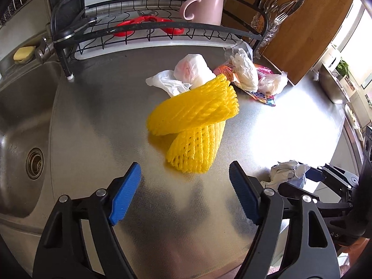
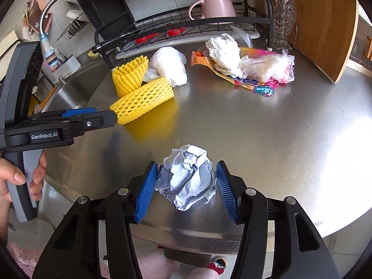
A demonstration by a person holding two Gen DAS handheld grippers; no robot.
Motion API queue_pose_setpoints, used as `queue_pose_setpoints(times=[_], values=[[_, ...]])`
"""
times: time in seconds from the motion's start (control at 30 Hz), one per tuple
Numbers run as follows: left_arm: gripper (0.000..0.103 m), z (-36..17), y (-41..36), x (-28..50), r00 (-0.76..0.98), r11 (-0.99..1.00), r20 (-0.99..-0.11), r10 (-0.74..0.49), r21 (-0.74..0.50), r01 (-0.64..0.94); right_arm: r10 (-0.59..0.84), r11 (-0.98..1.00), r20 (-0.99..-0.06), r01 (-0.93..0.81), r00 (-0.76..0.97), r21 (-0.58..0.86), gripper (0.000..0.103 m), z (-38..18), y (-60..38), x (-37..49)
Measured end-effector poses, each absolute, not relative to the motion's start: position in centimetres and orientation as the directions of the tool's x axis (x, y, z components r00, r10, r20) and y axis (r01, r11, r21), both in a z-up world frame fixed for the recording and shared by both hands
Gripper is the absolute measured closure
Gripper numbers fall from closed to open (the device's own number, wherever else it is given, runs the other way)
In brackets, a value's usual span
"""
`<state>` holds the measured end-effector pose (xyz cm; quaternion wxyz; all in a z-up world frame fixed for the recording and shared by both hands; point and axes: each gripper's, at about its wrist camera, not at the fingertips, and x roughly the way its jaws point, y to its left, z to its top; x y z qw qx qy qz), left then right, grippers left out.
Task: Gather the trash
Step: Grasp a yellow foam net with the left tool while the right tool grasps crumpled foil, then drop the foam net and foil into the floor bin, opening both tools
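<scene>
A crumpled grey-white paper ball (image 2: 188, 176) rests on the steel counter (image 2: 267, 139) near its front edge. My right gripper (image 2: 184, 179) has a blue pad touching each side of it. The ball (image 1: 288, 174) and right gripper (image 1: 309, 174) also show low on the right of the left wrist view. Two yellow foam fruit nets (image 1: 193, 109) (image 1: 197, 151) lie crossed mid-counter. My left gripper (image 1: 184, 166) is open just short of the nearer net, with nothing between its pads. From the right wrist view, the left gripper (image 2: 104, 114) tips reach the lying net (image 2: 144, 102).
Behind the nets lie a white plastic bag (image 1: 190, 69) and a heap of wrappers and tissue (image 2: 244, 67). A black dish rack (image 1: 162, 25) holds a pink mug (image 1: 207, 7) and red scissors. The sink (image 1: 21, 116) is at left, a wooden board (image 1: 297, 23) at back right.
</scene>
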<state>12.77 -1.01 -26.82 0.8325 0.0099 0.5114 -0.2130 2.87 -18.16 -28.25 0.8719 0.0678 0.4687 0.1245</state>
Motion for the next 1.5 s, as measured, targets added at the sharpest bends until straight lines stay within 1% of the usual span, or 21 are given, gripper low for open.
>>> queue_pose_setpoints(times=[0.03, 0.1, 0.17, 0.2, 0.23, 0.3, 0.37, 0.43, 0.5, 0.77, 0.93, 1.17, 1.5], values=[[0.032, -27.1, -1.2, 13.1, 0.380, 0.907, -0.857, -0.348, -0.205, 0.369, 0.276, 0.961, -0.800, -0.152, 0.533, 0.230, 0.055, -28.2, -18.2, 3.0], [0.034, -27.5, -1.7, 13.6, 0.371, 0.900, -0.857, -0.357, -0.210, 0.382, 0.266, 0.964, -0.801, -0.149, 0.536, 0.220, 0.056, -28.1, -18.3, 3.2], [0.044, -28.1, -2.1, 13.9, 0.353, 0.892, -0.861, -0.365, -0.215, 0.397, 0.259, 0.966, -0.802, -0.138, 0.538, 0.219, 0.058, -28.2, -18.7, 3.5], [0.054, -28.4, -2.3, 14.1, 0.342, 0.889, -0.865, -0.368, -0.219, 0.403, 0.253, 0.967, -0.803, -0.131, 0.539, 0.217, 0.059, -28.2, -18.9, 3.7], [0.061, -28.6, -2.4, 14.2, 0.333, 0.886, -0.867, -0.370, -0.222, 0.406, 0.251, 0.968, -0.804, -0.126, 0.539, 0.217, 0.060, -28.2, -19.1, 3.9], [0.066, -28.8, -2.5, 14.3, 0.333, 0.885, -0.868, -0.368, -0.219, 0.410, 0.251, 0.968, -0.807, -0.122, 0.535, 0.220, 0.060, -28.2, -19.3, 4.1], [0.074, -28.8, -2.4, 14.2, 0.343, 0.885, -0.866, -0.365, -0.209, 0.416, 0.248, 0.969, -0.808, -0.125, 0.535, 0.215, 0.061, -28.2, -19.3, 4.2], [0.086, -28.7, -2.2, 14.1, 0.352, 0.882, -0.859, -0.371, -0.208, 0.422, 0.246, 0.969, -0.806, -0.127, 0.538, 0.210, 0.061, -28.3, -19.3, 4.3], [0.094, -28.4, -2.1, 14.1, 0.360, 0.882, -0.854, -0.375, -0.209, 0.423, 0.251, 0.968, -0.804, -0.122, 0.539, 0.220, 0.061, -28.3, -19.5, 4.4], [0.095, -26.6, -1.9, 11.4, 0.390, 0.874, -0.834, -0.390, -0.202, 0.442, 0.249, 0.968, -0.801, -0.122, 0.544, 0.218, 0.065, -28.0, -19.5, 3.8], [0.095, -25.8, -1.5, 8.2, 0.406, 0.874, -0.827, -0.389, -0.193, 0.445, 0.263, 0.965, -0.787, -0.142, 0.558, 0.222, 0.066, -27.6, -19.3, 1.9], [0.095, -25.4, -0.6, 2.9, 0.417, 0.888, -0.828, -0.374, -0.191, 0.417, 0.293, 0.956, -0.770, -0.166, 0.567, 0.241, 0.066, -27.1, -19.5, -2.0], [0.095, -26.0, 0.9, -6.3, 0.390, 0.904, -0.846, -0.364, -0.221, 0.366, 0.362, 0.932, -0.789, -0.216, 0.496, 0.292, 0.066, -28.3, -20.2, -8.4]])
